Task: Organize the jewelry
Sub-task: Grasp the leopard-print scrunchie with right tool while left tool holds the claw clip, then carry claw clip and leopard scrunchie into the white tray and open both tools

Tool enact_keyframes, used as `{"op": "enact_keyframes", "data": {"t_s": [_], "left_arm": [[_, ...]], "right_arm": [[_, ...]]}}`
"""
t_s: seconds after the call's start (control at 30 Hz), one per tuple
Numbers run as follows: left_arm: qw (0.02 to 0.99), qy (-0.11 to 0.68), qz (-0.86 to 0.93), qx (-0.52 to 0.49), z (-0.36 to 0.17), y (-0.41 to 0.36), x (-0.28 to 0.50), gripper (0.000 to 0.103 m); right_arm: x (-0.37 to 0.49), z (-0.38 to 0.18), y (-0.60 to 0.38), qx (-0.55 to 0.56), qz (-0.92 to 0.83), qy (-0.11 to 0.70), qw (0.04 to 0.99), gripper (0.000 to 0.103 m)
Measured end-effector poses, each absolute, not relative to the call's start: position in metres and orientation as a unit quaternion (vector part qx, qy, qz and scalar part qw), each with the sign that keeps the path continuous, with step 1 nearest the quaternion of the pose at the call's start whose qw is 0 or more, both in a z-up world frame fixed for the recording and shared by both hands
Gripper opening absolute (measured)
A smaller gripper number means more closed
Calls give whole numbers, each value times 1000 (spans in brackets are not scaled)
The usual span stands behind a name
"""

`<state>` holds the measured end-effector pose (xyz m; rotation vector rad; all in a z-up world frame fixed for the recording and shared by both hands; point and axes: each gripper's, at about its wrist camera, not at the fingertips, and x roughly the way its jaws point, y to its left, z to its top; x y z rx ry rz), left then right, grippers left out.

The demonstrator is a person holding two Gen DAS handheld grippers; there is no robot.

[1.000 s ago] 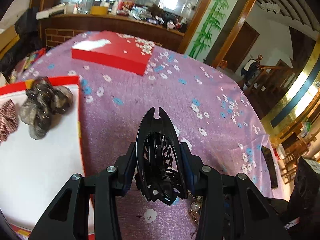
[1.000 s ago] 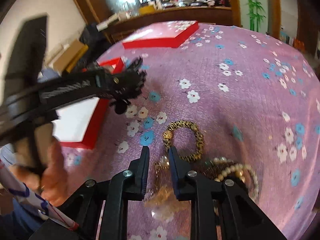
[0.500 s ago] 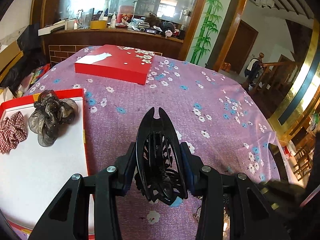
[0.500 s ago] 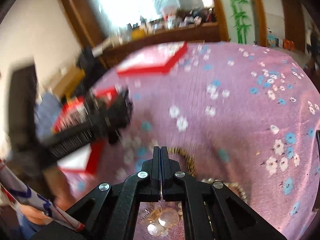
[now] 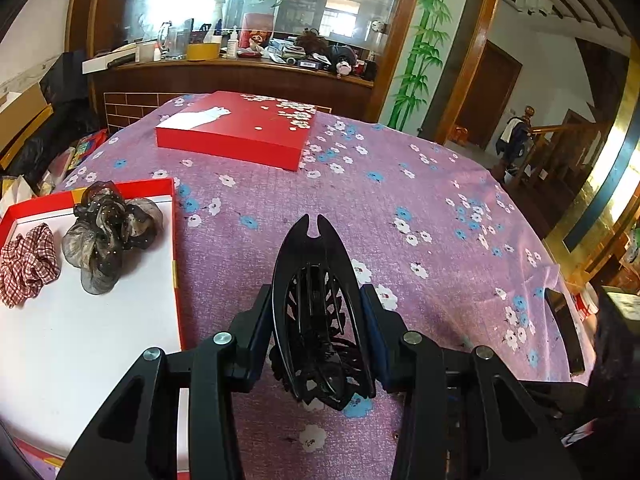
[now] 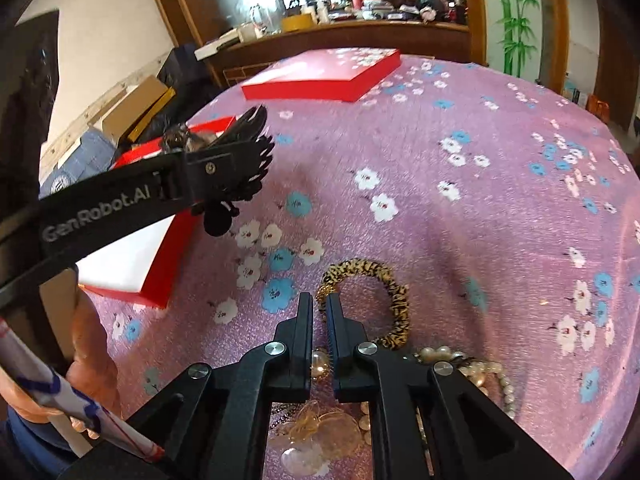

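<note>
- The left tongs (image 5: 316,320) grip a black hair claw (image 5: 316,300), lifted over the table (image 5: 420,208).
- The red tray (image 5: 173,240) lies at its 9 o'clock.
- The right tongs (image 6: 319,312) are nearly closed, holding nothing, over the leopard scrunchie (image 6: 384,280).

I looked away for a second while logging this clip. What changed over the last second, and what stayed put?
The right tool closed fully half a second ago and now shows a narrow gap, on nothing, over the jewelry pile by the leopard hair tie. The left tool kept the black hair claw clamped, swinging to face the open red box. Both scrunchies stayed inside.
</note>
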<state>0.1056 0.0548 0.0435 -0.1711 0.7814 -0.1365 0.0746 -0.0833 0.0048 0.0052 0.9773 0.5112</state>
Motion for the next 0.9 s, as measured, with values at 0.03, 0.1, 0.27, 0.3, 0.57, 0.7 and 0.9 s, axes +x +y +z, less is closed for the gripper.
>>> {"op": "enact_keyframes", "data": {"t_s": [0.03, 0.1, 0.27, 0.3, 0.57, 0.7, 0.9], "left_arm": [[919, 379, -67, -83, 43, 54, 105, 41], [920, 377, -68, -83, 45, 55, 104, 41], [920, 378, -69, -81, 45, 55, 103, 41], [920, 377, -69, -80, 46, 53, 103, 41], [922, 372, -71, -78, 48, 49, 101, 41], [922, 373, -75, -71, 47, 44, 100, 41], [934, 350, -56, -38, 63, 29, 84, 41]], "right_arm": [[74, 3, -82, -8, 238, 465, 853, 12], [77, -1, -76, -23, 231, 466, 854, 23], [76, -7, -69, -65, 211, 465, 858, 12], [77, -7, -71, -63, 205, 466, 859, 6], [73, 38, -124, 82, 202, 389, 895, 5], [68, 50, -139, 116, 197, 364, 903, 5], [62, 67, -150, 143, 197, 338, 909, 5]]}}
